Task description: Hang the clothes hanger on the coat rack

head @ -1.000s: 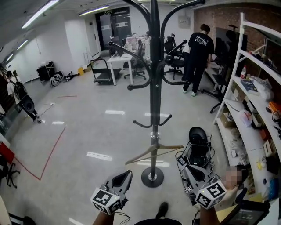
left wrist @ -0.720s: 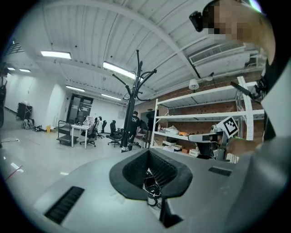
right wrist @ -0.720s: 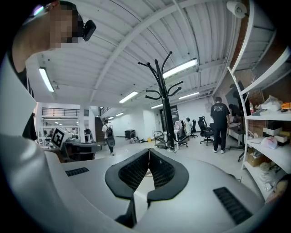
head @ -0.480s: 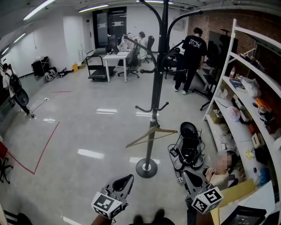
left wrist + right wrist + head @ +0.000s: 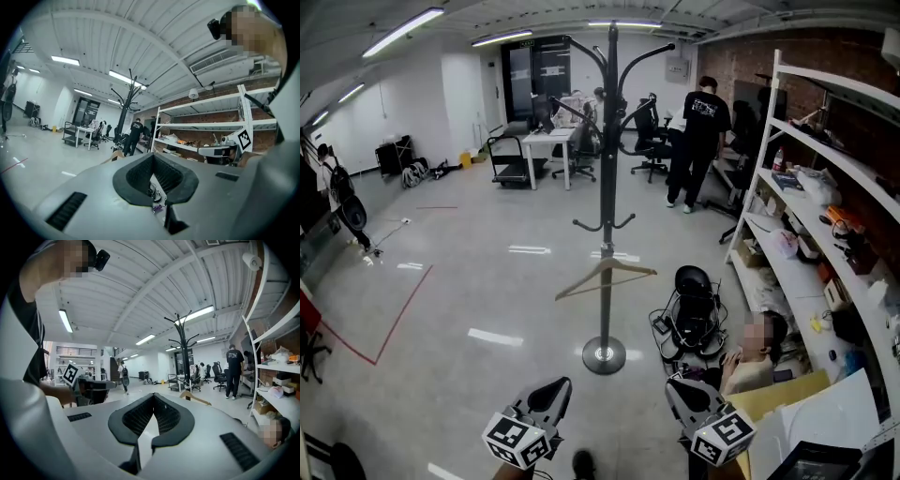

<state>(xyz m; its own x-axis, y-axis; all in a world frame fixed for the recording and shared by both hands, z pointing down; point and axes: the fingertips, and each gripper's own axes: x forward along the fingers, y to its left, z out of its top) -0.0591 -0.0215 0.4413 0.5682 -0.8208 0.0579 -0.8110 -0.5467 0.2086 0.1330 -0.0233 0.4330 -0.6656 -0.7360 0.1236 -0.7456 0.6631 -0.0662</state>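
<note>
Coat rack (image 5: 607, 141) farther off, pale wooden hanger (image 5: 579, 283) on it (left gripper (image 5: 558, 385), right gripper (image 5: 676, 386): together, empty).

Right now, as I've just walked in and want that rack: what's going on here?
The wooden hanger hangs low on the coat rack. Nothing is handling it: the hand-held left gripper and right gripper are both shut and empty, well back from the rack and pointing toward it.

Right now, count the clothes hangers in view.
1. The wooden clothes hanger hangs on the coat rack, at the pole just below its lowest hooks. Others may be hidden among the clutter on the shelves.
</note>
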